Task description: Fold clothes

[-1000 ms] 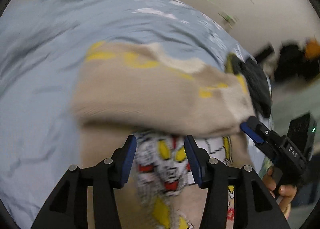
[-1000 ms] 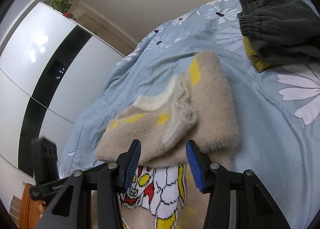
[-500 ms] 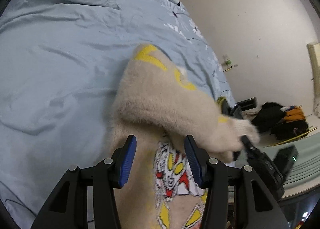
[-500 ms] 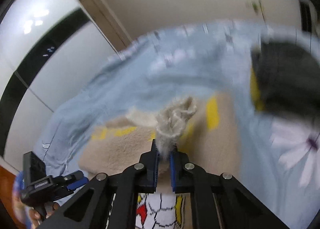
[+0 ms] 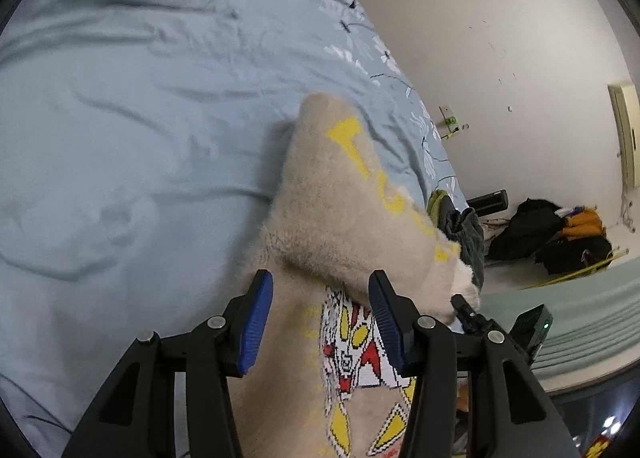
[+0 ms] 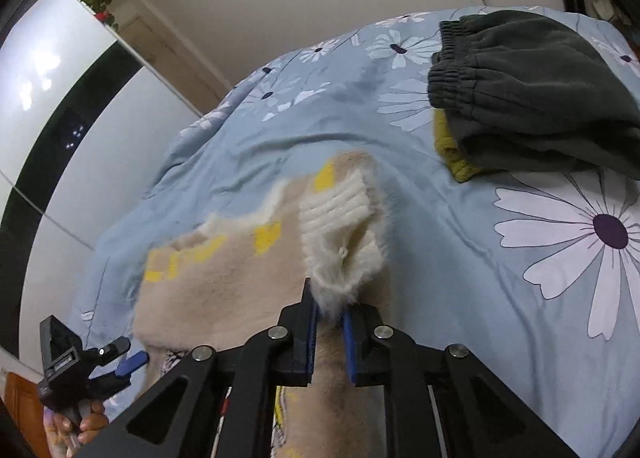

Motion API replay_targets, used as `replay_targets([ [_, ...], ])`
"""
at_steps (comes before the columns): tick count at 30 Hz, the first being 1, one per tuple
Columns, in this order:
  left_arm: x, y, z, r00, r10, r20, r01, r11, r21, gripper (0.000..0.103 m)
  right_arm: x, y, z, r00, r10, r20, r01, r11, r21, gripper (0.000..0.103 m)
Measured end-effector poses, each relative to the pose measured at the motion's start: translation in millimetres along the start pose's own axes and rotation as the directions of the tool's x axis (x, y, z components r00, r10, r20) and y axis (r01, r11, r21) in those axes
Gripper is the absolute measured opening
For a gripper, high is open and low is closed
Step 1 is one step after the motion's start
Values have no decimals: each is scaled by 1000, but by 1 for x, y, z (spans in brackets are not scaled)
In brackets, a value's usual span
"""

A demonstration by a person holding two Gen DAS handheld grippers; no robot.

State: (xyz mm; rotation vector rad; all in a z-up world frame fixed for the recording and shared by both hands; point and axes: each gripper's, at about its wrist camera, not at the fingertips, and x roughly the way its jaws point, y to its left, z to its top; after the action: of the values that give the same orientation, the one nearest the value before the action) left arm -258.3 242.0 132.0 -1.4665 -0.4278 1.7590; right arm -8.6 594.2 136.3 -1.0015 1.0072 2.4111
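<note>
Right gripper (image 6: 330, 324) clamps the fuzzy beige sweater's white cuff (image 6: 340, 214); left gripper (image 5: 320, 322) spread wide above it, dark sweatpants (image 6: 528, 86) near the bed's (image 6: 500, 298) far corner

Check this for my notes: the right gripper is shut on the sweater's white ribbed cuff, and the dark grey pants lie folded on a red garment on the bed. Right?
Not quite. The garment under the dark grey pants is mustard yellow, not red, as the right wrist view shows. The rest holds: the right gripper is shut on the sweater's white ribbed cuff, on the bed.
</note>
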Motion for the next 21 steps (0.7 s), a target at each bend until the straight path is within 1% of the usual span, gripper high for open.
replay_targets([
  [2, -7, -3, 5, 999, 34, 23, -35, 998, 50, 52, -8, 0, 4, 1000, 8, 6, -8, 999, -34, 17],
  [3, -10, -4, 9, 998, 58, 36, -61, 996, 67, 58, -11, -2, 6, 1000, 7, 16, -6, 999, -45, 21],
  [5, -4, -6, 19, 995, 91, 39, -94, 992, 79, 60, -15, -8, 10, 999, 2, 34, -1, 999, -50, 42],
  [6, 2, -9, 25, 994, 103, 31, -105, 991, 87, 60, -15, -10, 13, 999, 1, 35, 0, 999, -39, 47],
  [7, 8, -12, 32, 993, 114, 23, -116, 989, 95, 61, -14, -14, 18, 999, 12, 30, -11, 1000, -24, 49],
  [10, 33, -19, 49, 986, 164, -15, -161, 981, 113, 62, 4, -22, 31, 998, 63, -28, -63, 998, 8, 52],
  [11, 39, -21, 54, 986, 167, -27, -163, 980, 111, 62, 11, -25, 35, 996, 79, -49, -78, 997, 17, 52],
  [14, 57, -23, 68, 988, 143, -65, -136, 985, 102, 62, 32, -32, 47, 986, 127, -110, -123, 991, 47, 52],
  [17, 72, -24, 76, 988, 124, -96, -114, 989, 97, 62, 52, -41, 54, 972, 174, -159, -162, 983, 90, 52],
  [21, 85, -25, 78, 988, 106, -113, -96, 992, 86, 62, 60, -39, 55, 965, 205, -161, -193, 977, 88, 53],
])
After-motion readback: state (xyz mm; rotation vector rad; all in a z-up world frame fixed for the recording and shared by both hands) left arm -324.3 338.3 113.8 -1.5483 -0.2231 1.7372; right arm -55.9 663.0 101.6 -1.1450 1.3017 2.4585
